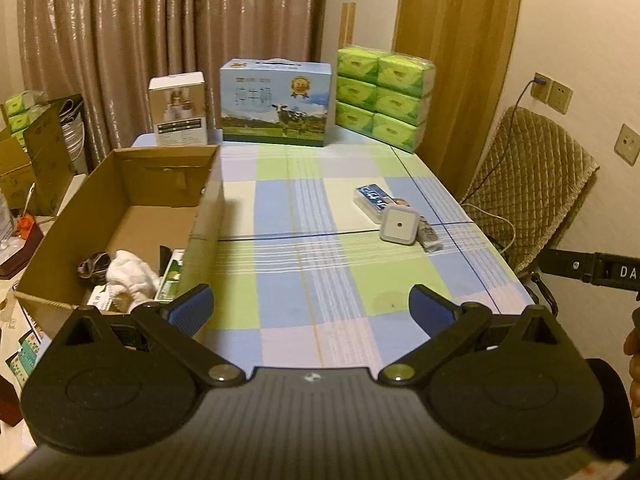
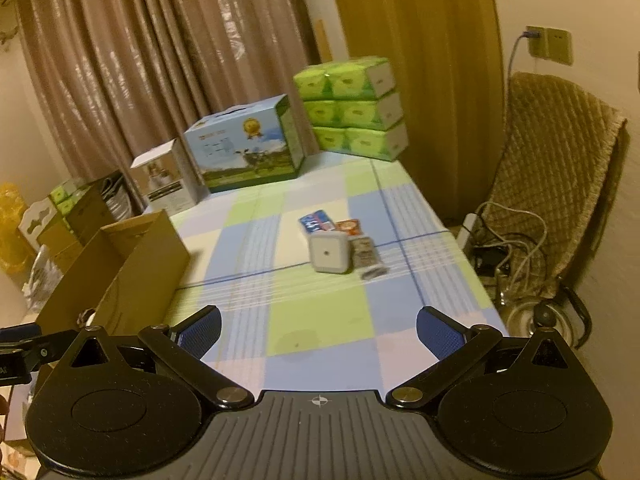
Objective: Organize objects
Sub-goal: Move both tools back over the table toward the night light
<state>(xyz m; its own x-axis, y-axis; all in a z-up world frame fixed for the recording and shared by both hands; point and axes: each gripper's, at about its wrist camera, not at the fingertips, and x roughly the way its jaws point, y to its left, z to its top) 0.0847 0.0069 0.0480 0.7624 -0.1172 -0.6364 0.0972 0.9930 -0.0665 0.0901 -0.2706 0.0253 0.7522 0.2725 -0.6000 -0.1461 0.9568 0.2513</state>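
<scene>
An open cardboard box (image 1: 132, 196) (image 2: 132, 264) stands at the table's left edge; it holds a white cloth (image 1: 130, 274), a dark item and a green-white packet. On the checked tablecloth lie a white square device (image 1: 399, 225) (image 2: 329, 255), a blue packet (image 1: 372, 196) (image 2: 316, 221), a small orange packet (image 2: 349, 225) and a grey wrapped item (image 1: 430, 236) (image 2: 370, 262). My left gripper (image 1: 310, 308) hangs open above the near table, nothing between its blue pads. My right gripper (image 2: 318, 330) is open too, empty, well short of the items.
At the table's back stand a white carton (image 1: 179, 109), a blue milk carton with a cow picture (image 1: 276, 102) (image 2: 244, 146) and a stack of green tissue packs (image 1: 382, 96) (image 2: 352, 106). A padded chair (image 1: 528, 184) (image 2: 552, 184) with cables stands right. More boxes crowd the left.
</scene>
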